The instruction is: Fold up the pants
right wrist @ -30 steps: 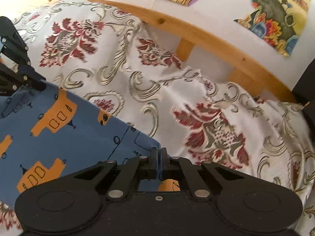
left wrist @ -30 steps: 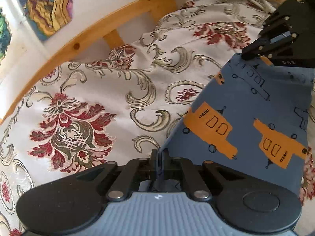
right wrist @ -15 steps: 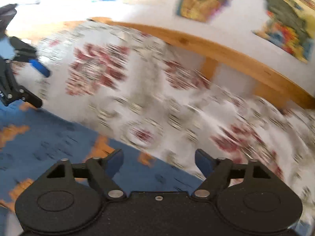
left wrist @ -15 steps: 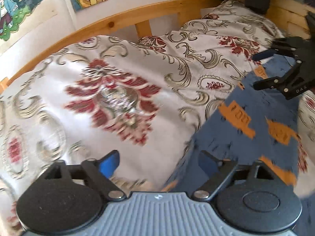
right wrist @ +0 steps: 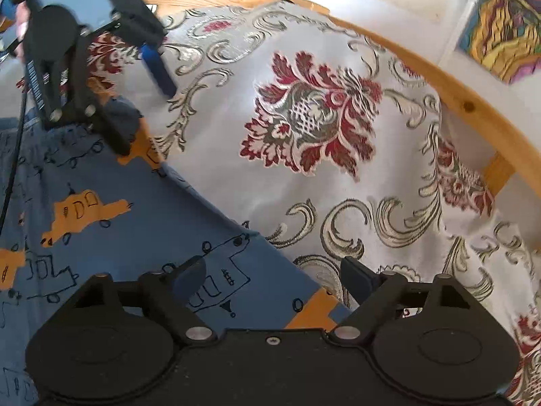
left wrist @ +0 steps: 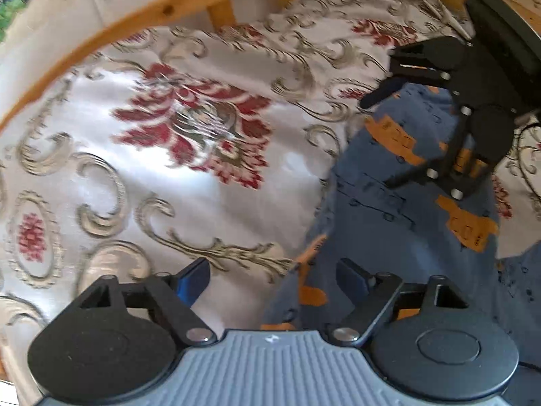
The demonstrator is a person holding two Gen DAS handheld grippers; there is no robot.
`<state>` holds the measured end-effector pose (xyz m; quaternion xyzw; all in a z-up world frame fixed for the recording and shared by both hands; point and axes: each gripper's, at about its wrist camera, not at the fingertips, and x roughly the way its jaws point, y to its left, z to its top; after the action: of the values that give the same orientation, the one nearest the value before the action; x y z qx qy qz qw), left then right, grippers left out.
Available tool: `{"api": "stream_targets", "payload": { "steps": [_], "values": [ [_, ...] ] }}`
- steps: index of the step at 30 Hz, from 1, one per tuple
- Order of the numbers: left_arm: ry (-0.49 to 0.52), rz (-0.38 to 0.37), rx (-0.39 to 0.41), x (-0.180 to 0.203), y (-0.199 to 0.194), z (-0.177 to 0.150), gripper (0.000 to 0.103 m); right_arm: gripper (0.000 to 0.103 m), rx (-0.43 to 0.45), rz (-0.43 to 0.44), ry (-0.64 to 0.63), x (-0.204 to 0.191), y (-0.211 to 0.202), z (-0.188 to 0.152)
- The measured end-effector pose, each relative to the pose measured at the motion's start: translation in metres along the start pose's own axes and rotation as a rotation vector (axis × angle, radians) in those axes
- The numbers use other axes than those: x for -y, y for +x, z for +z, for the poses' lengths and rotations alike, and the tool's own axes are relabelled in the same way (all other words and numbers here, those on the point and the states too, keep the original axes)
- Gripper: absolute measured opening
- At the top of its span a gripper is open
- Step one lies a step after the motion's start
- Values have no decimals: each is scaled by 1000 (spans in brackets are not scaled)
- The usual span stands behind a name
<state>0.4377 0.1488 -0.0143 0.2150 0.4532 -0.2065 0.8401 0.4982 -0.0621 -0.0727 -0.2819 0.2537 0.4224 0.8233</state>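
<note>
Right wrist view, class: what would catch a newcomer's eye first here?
The blue cotton pants with orange vehicle prints lie flat at lower left on the white bedspread with red floral medallions. The open right hand-held gripper hovers over their edge, and the open left hand-held gripper hangs at upper left.

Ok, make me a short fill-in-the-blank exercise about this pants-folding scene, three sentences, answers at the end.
1. The blue pants are printed with ______ vehicle shapes.
2. Both the left tongs and the right tongs are ______, gripping nothing.
3. The pants lie on a floral bedspread bordered by a ______ bed frame.

Answers: orange; open; wooden
</note>
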Motion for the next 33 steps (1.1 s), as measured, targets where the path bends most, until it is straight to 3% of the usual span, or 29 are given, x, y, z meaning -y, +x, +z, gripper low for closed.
{"api": "stream_targets", "payload": {
  "steps": [2, 5, 7, 13, 16, 18, 20, 23, 26, 33],
  "values": [
    [8, -14, -28, 3, 7, -1, 82, 83, -20, -12, -13, 2, 5, -3],
    [103, 9, -60, 13, 15, -3, 70, 75, -43, -46, -12, 2, 16, -11],
    [144, 34, -81, 17, 18, -2, 47, 69, -51, -74, 5, 3, 19, -17],
    [72, 21, -102, 9, 19, 1, 19, 57, -76, -107, -22, 4, 20, -13],
    [72, 28, -100, 10, 18, -1, 12, 55, -105, -106, -39, 3, 26, -10],
    [53, 23, -94, 11, 17, -1, 8, 43, -121, -103, -50, 1, 28, -11],
    [46, 29, -84, 12, 15, -1, 5, 17, -142, -99, -59, -2, 28, -13],
    [37, 47, -63, 14, 13, -4, 4, 0, -137, -128, -57, -5, 26, -16],
    [14, 74, -37, 16, 10, -7, 3, 0, -90, -164, 24, -4, 18, -20],
    [-23, 114, 40, 25, -4, -16, 3, 0, 4, -228, 45, -10, -19, -23]
  ]
}}
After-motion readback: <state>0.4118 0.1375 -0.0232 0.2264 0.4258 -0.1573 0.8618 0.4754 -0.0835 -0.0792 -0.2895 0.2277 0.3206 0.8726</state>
